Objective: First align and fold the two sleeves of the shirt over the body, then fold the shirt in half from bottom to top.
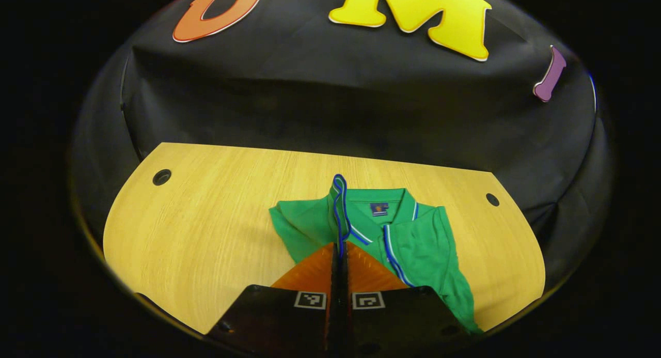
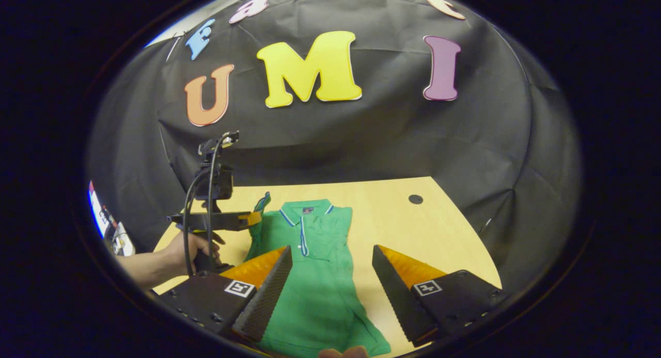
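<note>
Both views face booth wall (left nearer), sharing shirt (image 1: 413, 239) on table (image 1: 206, 234).

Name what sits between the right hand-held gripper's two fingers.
In the right gripper view, the green shirt on the table lies in the open gap of the right hand-held gripper.

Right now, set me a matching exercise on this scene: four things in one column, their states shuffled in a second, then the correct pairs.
Things
1. left gripper
2. right gripper
3. green polo shirt
4. light wooden table

States
A. fingers spread wide above the shirt
B. lies collar-away, one sleeve already folded over the body
C. fingers closed on the blue-striped sleeve edge
D. bears a dark round hole near each far corner

Pairs: 1-C, 2-A, 3-B, 4-D
</note>
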Tool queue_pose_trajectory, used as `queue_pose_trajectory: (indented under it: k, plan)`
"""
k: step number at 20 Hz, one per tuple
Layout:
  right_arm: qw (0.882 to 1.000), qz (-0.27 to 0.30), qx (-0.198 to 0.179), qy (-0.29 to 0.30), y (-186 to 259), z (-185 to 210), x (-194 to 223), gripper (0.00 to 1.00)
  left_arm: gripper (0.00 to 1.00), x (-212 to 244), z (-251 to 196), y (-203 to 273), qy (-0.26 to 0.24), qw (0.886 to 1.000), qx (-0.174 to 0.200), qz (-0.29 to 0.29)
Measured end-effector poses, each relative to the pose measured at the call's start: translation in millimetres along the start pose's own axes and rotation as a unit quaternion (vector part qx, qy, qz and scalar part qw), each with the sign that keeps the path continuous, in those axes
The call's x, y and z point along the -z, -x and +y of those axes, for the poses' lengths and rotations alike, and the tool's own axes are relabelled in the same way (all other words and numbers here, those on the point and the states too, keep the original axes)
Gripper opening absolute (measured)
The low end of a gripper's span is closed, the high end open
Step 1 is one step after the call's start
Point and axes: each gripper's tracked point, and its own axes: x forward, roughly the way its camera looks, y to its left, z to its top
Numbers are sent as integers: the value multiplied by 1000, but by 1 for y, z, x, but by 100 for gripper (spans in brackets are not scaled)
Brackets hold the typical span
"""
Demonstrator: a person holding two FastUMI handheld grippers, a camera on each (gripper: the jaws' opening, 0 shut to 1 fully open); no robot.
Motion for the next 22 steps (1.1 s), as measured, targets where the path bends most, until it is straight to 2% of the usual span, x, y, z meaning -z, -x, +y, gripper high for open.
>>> queue_pose_trajectory:
  k: [2,4,7,9,12,16,21,22]
  plan:
    - [1000,-4,7,-1,6,-8,-1,95,7,1,-18,2,4,1000,12,-1]
    - [1000,-8,9,0,10,-12,-2,95,19,-4,-24,8,4,1000,14,-9]
    - [1000,-20,12,15,16,-14,-6,95,66,-16,-22,31,5,999,4,-35]
    - [999,-37,7,31,23,-9,-14,96,100,-27,-9,55,-11,998,-25,-65]
    - [997,-61,-5,52,33,1,-21,95,100,-42,1,100,-16,993,-39,-107]
    - [996,-76,-37,43,51,20,-18,95,100,-54,14,178,-11,986,-55,-157]
    - [993,-91,-46,51,78,19,-5,95,100,-30,26,262,-10,980,-67,-188]
    - [993,-92,-45,52,83,16,1,92,100,-24,28,275,-10,979,-69,-194]
